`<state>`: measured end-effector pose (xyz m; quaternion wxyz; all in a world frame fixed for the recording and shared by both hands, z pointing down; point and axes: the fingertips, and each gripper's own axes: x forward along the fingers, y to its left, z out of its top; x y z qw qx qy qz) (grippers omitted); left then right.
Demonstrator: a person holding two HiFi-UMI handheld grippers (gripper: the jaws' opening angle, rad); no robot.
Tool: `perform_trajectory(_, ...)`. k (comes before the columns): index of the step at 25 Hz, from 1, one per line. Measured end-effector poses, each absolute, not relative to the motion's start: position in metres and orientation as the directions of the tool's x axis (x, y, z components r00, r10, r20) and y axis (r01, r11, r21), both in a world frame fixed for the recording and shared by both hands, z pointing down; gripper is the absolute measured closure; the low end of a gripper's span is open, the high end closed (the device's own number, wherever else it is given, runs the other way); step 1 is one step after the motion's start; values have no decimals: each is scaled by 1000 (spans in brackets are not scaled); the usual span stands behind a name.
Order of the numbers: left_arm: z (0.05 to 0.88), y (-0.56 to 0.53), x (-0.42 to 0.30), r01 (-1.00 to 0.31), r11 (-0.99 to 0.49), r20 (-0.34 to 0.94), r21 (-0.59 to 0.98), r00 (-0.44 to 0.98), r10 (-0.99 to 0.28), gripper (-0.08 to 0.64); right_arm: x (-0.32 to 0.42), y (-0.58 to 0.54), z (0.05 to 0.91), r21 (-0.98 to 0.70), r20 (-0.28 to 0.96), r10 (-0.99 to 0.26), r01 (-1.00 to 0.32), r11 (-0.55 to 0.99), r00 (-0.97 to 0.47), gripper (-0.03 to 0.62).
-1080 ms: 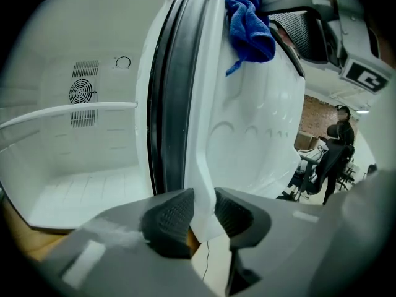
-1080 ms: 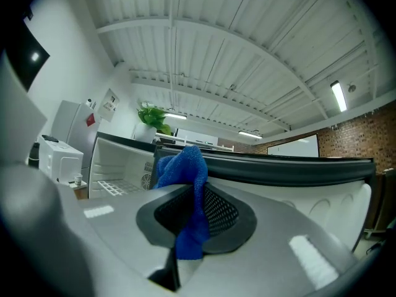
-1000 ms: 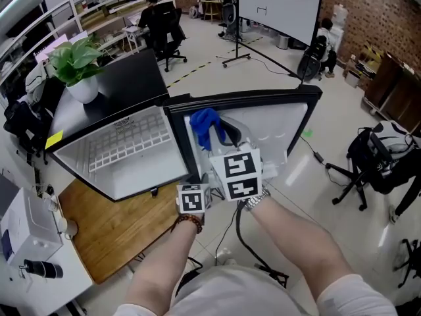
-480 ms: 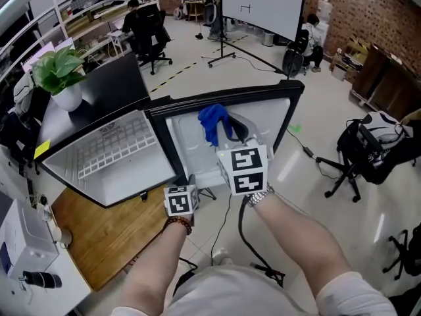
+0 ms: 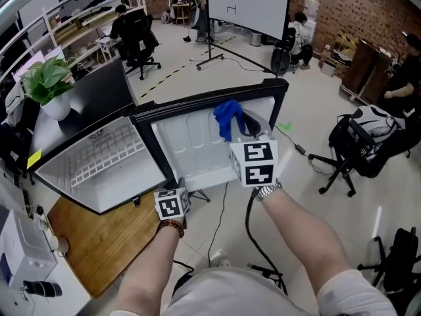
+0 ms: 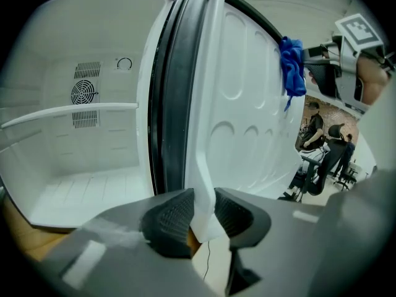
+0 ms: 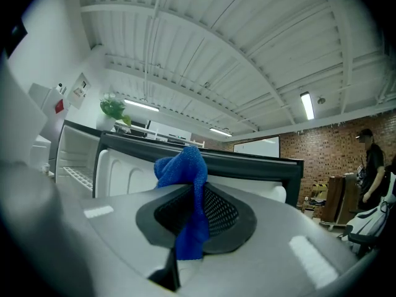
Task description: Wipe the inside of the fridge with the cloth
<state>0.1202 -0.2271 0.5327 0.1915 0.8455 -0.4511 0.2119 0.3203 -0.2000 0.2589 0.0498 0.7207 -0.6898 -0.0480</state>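
Workshop | right tongs (image 7: 197, 198) pinch cloth (image 7: 184, 166) by fridge door (image 5: 191, 147) | left tongs (image 6: 203, 212) clamp its edge

Bright, even light is cast by ceiling strip lights (image 7: 307, 106) above the right gripper (image 7: 192, 210). Both gripper views are bent at the edges (corners vignetted black), and whatever lies nearest the lens is rendered soft.

This is an open-plan office or lab workspace: a brick wall (image 5: 358, 8) at the back, a large whiteboard (image 5: 253, 5) on a stand, wheeled office chairs (image 5: 139, 43), stocked shelves (image 5: 79, 8), a person (image 5: 122, 15) at a desk, and a ribbed ceiling (image 7: 247, 48) with strip lights (image 7: 307, 105).
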Motion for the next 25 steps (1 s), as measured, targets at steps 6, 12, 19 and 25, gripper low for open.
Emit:
perform_trajectory(6, 529, -228, 120, -849, -512, 521, 129, 498, -694, 451, 359, -193, 259, 139, 8, -993, -984, -114, 116, 549)
perform_trajectory(12, 529, -228, 121, -852, -507, 520, 131, 494, -697, 453, 388, -188, 259, 138, 9, -985, -976, -171, 174, 549)
perform_trajectory(19, 530, -229, 120, -855, -502, 522, 132, 490, -698, 453, 419, -181, 260, 116, 17, -970, -964, -238, 241, 549)
perform_trajectory(25, 529, -228, 120, -854, -504, 521, 133, 492, -697, 453, 408, -176, 258, 96, 6, -976, -971, -217, 219, 549)
